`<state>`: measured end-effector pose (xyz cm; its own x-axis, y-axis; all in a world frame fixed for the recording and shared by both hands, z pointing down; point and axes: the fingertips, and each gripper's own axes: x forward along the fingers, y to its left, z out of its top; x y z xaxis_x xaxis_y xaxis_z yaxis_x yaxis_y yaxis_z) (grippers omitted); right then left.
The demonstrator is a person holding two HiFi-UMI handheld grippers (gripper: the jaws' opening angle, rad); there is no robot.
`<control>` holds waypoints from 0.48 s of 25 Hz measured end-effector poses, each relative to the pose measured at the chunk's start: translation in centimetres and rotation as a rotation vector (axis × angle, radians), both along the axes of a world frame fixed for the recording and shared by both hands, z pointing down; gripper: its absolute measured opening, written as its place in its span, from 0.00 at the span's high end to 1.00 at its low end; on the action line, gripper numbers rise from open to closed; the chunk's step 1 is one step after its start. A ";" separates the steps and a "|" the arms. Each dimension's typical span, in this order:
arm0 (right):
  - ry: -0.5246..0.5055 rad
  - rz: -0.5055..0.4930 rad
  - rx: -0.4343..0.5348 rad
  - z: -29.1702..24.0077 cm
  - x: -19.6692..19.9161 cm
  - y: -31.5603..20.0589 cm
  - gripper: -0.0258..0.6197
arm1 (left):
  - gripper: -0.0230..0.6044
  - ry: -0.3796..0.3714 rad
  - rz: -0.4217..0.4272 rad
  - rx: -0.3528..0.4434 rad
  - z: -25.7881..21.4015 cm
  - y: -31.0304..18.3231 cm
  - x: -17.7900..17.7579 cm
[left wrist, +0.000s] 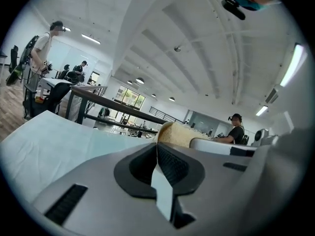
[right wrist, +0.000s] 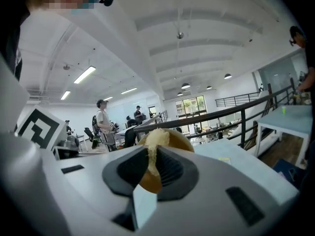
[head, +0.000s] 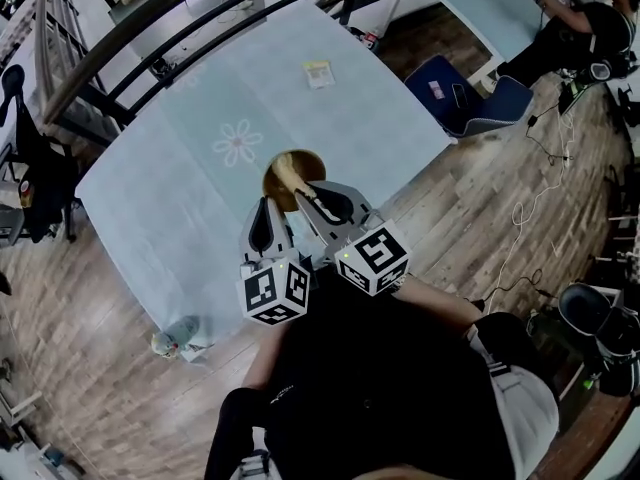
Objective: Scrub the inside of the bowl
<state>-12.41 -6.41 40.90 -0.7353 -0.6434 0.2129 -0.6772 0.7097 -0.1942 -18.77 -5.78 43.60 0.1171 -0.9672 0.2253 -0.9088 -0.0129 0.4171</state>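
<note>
Wooden and brown, the bowl [head: 272, 184] sits near the right edge of the counter [head: 180, 188], which is covered by a pale cloth, just ahead of the person. A pale sponge [head: 287, 171] reaches down into it. From the head view, the right hand-held gripper [head: 302, 192] meets the sponge at the bowl's near rim. The left hand-held gripper [head: 267, 206] hangs just left of the bowl; whether it touches, I can't tell.

In the left gripper view, the jaws are pressed together with nothing between them. The sponge's rough yellow end [left wrist: 177, 133] shows just beyond, to the right.

In the right gripper view, the jaws are clamped on the sponge [right wrist: 153, 141], squashing it to a thin strip. The bowl's brown wall [right wrist: 183, 139] lies behind and below.

To my eye the bowl is light, stiff and smooth, so it may skid on the cloth under scrubbing. Pinching its rim with the free gripper would steady it. The sponge is soft and gives easily, so a deep grip suits it.
</note>
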 end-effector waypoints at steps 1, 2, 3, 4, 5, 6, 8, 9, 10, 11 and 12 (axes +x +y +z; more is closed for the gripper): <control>0.011 -0.019 0.011 0.0 -0.2 0.1 0.88 | 0.93 -0.003 0.008 0.000 0.0 -0.1 0.2; 0.022 -0.041 0.020 0.1 -0.3 0.2 0.88 | 0.93 -0.007 0.014 -0.001 0.1 -0.3 0.3; 0.038 -0.067 0.028 0.2 -0.5 0.3 0.88 | 0.93 -0.012 0.020 -0.003 0.1 -0.5 0.5; 0.063 -0.099 0.039 0.3 -0.7 0.5 0.88 | 0.93 -0.015 0.024 -0.006 0.2 -0.7 0.5; 0.097 -0.136 0.054 0.5 -1.0 0.9 0.88 | 0.93 -0.019 0.026 -0.010 0.3 -0.7 0.5; 0.133 -0.177 0.069 0.8 -1.3 1.4 0.88 | 0.93 -0.022 0.027 -0.014 0.4 -0.7 0.4; 0.196 -0.269 0.090 1.4 -1.9 2.4 0.88 | 0.93 -0.026 0.024 -0.020 0.4 -0.5 0.1; 0.219 -0.315 0.091 1.7 -2.1 2.9 0.88 | 0.93 -0.027 0.020 -0.024 0.5 -0.4 0.0; 0.237 -0.353 0.090 2.0 -2.2 3.4 0.88 | 0.93 -0.026 0.016 -0.030 0.6 -0.3 -0.2; 0.255 -0.381 0.088 2.3 -2.3 3.7 0.88 | 0.93 -0.022 0.012 -0.036 0.7 -0.2 -0.4; 0.271 -0.401 0.089 2.6 -2.2 3.9 0.88 | 0.93 -0.018 0.010 -0.043 0.9 0.0 -0.5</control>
<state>-14.62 -2.48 43.46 -0.8545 -0.3450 0.3884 -0.3648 0.9308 0.0242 -19.28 -5.82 44.50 0.1219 -0.9556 0.2684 -0.9159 -0.0041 0.4013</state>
